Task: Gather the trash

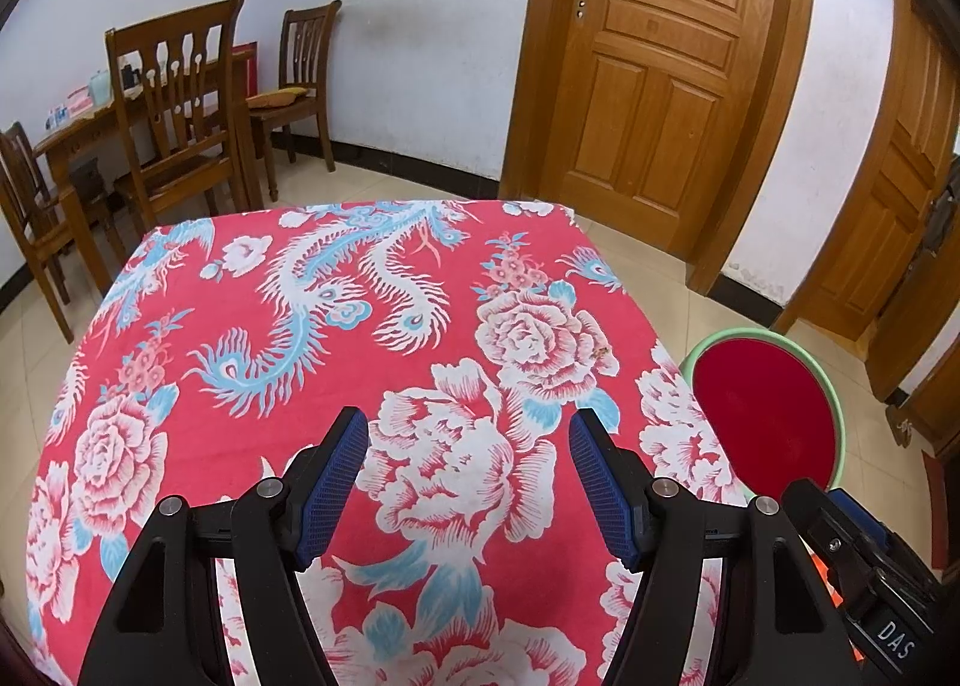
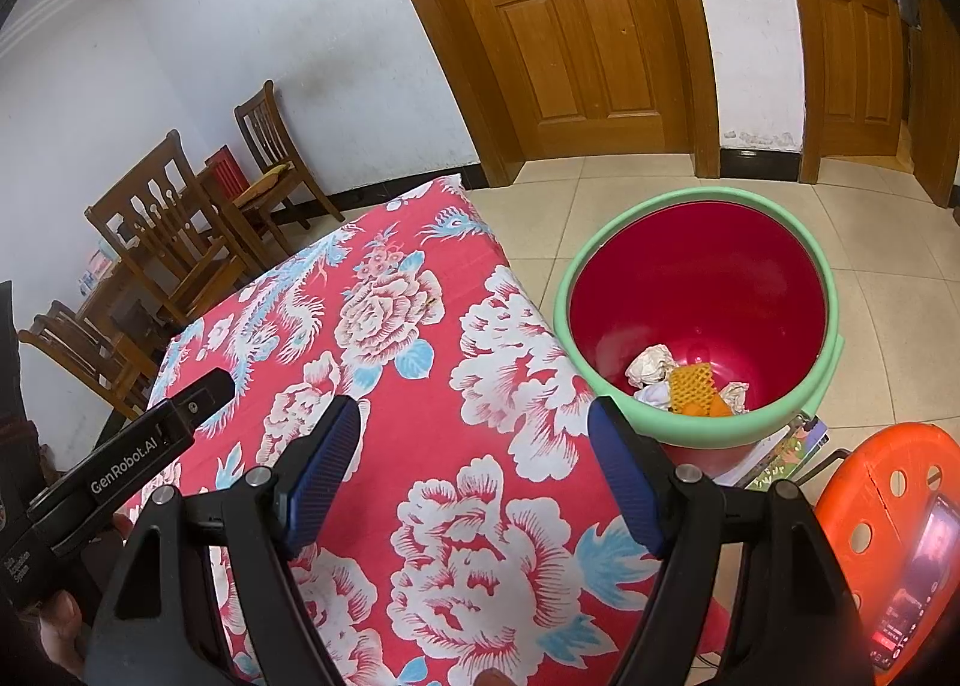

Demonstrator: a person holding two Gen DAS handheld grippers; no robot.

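Below both wide, empty grippers, left [image 1: 468, 482] and right [image 2: 474, 473], the cloth [image 1: 372, 386] looks clear; trash [image 2: 684, 383] lies binned [image 2: 696, 434] right of them, so collection seems finished.

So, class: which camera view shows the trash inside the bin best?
The right wrist view: it looks down into the bin, showing crumpled paper and orange netting. The left wrist view shows only the bin's rim and inner wall.

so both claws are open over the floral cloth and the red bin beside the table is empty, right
Not empty. The right wrist view shows crumpled paper and orange foam netting lying in the red bin. Both the left claw and right claw are open over the floral cloth.
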